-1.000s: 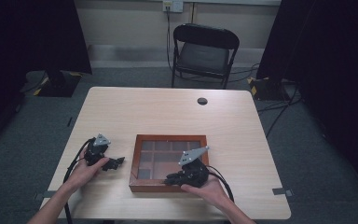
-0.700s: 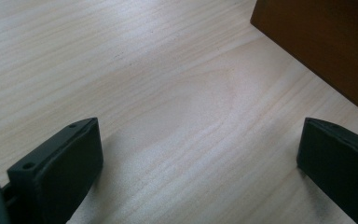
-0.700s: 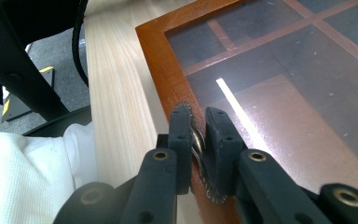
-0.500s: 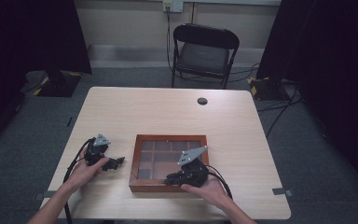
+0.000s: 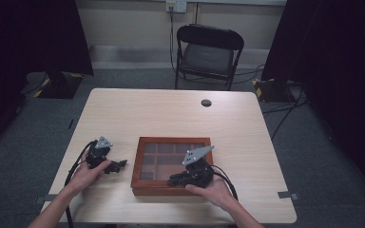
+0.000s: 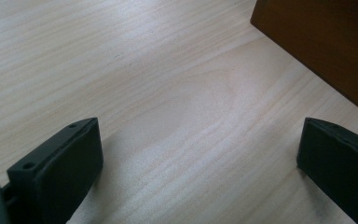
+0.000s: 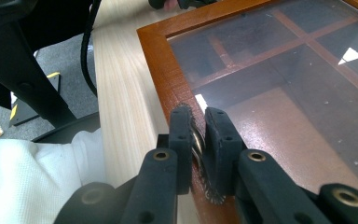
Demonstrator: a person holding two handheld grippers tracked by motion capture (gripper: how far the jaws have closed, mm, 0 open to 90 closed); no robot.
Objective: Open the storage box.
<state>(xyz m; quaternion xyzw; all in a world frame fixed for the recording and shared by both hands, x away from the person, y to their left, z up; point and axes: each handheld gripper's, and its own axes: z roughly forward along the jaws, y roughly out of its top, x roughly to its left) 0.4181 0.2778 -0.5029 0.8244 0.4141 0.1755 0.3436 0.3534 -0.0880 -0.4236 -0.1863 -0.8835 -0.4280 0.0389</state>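
High view: nothing has shifted since the earlier frames. The wooden box (image 5: 171,166) sits at the near middle of the table (image 5: 171,114), the left gripper (image 5: 116,165) lies on the table just left of it, and the right gripper (image 5: 178,179) is over its near edge. Left gripper view: jaws wide apart, holding nothing, box corner (image 6: 326,42) ahead. Right gripper view: right gripper (image 7: 199,135) is clamped on a small metal latch (image 7: 197,144) at the box frame (image 7: 158,70).

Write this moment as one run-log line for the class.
right tool: shut on small metal latch at front rim of brown wooden glass-lidded box | left tool: open over pale wooden table
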